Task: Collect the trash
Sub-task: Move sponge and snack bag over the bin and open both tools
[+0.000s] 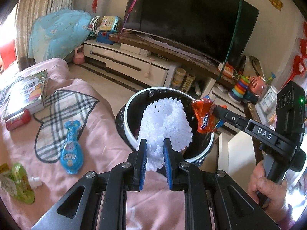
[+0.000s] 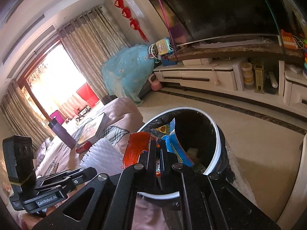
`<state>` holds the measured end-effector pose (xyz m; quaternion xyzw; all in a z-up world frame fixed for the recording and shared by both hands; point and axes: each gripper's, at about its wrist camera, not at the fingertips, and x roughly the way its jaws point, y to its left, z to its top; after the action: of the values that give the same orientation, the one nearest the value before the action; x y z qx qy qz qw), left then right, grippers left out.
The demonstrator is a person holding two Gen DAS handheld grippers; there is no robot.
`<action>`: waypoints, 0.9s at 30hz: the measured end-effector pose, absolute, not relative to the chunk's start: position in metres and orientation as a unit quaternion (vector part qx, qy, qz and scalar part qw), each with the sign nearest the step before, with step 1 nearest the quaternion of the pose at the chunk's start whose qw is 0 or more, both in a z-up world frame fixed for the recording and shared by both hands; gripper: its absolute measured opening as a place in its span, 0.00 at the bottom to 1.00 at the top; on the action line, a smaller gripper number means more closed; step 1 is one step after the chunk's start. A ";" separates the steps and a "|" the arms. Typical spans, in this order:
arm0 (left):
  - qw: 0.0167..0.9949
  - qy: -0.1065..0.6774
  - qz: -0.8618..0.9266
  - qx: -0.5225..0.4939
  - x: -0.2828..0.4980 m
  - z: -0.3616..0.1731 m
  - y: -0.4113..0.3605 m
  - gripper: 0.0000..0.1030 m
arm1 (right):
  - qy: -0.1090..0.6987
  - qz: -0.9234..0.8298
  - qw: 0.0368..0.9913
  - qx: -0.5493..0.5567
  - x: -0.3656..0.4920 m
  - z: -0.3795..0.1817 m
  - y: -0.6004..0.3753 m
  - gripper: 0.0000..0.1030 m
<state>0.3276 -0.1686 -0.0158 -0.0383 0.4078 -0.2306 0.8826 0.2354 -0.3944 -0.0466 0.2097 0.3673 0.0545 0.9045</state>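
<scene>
My left gripper [image 1: 155,143] is shut on a white foam net sleeve [image 1: 165,120] and holds it over the near rim of the round bin [image 1: 128,122], which has a white rim and a black liner. My right gripper [image 2: 157,143] is shut on an orange and blue snack wrapper [image 2: 134,147] above the same bin [image 2: 216,149]. In the left wrist view the right gripper [image 1: 214,108] comes in from the right with the wrapper [image 1: 205,115] over the bin's far side. The foam sleeve also shows in the right wrist view [image 2: 101,154].
On the pink cover [image 1: 96,134] lie a blue toy packet [image 1: 71,147], a green pouch [image 1: 19,184], a red can [image 1: 18,119], a book [image 1: 28,94] and a plaid cloth [image 1: 63,115]. A TV stand [image 1: 134,61] and TV [image 1: 191,19] stand beyond the bin.
</scene>
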 end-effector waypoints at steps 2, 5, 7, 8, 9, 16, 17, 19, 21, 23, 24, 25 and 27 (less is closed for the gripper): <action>0.881 0.412 -0.230 -0.039 0.333 -0.018 -0.174 0.15 | 0.368 0.054 0.905 0.207 0.239 -0.047 -0.396 0.03; 0.879 0.416 -0.229 -0.038 0.340 -0.020 -0.180 0.15 | 0.372 0.054 0.904 0.206 0.244 -0.050 -0.398 0.03; 0.879 0.418 -0.228 -0.036 0.345 -0.021 -0.184 0.15 | 0.375 0.052 0.903 0.205 0.247 -0.053 -0.400 0.03; 0.878 0.418 -0.228 -0.035 0.347 -0.022 -0.187 0.16 | 0.377 0.052 0.902 0.205 0.249 -0.054 -0.401 0.03; 0.878 0.419 -0.228 -0.034 0.349 -0.023 -0.188 0.16 | 0.379 0.051 0.901 0.205 0.250 -0.056 -0.402 0.03; 0.874 0.432 -0.221 -0.031 0.364 -0.032 -0.199 0.28 | 0.398 0.046 0.892 0.209 0.260 -0.070 -0.409 0.08; 0.873 0.435 -0.221 -0.032 0.366 -0.033 -0.201 0.36 | 0.400 0.048 0.890 0.212 0.261 -0.072 -0.410 0.09; 0.874 0.433 -0.217 -0.031 0.365 -0.033 -0.202 0.44 | 0.404 0.050 0.887 0.218 0.262 -0.074 -0.413 0.16; 0.877 0.429 -0.214 -0.032 0.363 -0.032 -0.200 0.50 | 0.403 0.054 0.886 0.223 0.261 -0.074 -0.414 0.37; 0.878 0.428 -0.213 -0.036 0.359 -0.032 -0.196 0.54 | 0.398 0.056 0.887 0.227 0.258 -0.072 -0.414 0.47; 0.878 0.427 -0.211 -0.038 0.357 -0.032 -0.194 0.55 | 0.397 0.057 0.887 0.227 0.258 -0.071 -0.414 0.50; 0.879 0.428 -0.209 -0.041 0.355 -0.032 -0.191 0.57 | 0.396 0.057 0.888 0.227 0.258 -0.071 -0.413 0.52; 0.879 0.427 -0.206 -0.049 0.349 -0.032 -0.182 0.57 | 0.392 0.058 0.889 0.228 0.255 -0.068 -0.411 0.62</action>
<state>0.3489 -0.1820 -0.0323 -0.0491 0.4268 -0.2060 0.8792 0.2550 -0.4108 -0.0681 0.2282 0.3925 0.0579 0.8891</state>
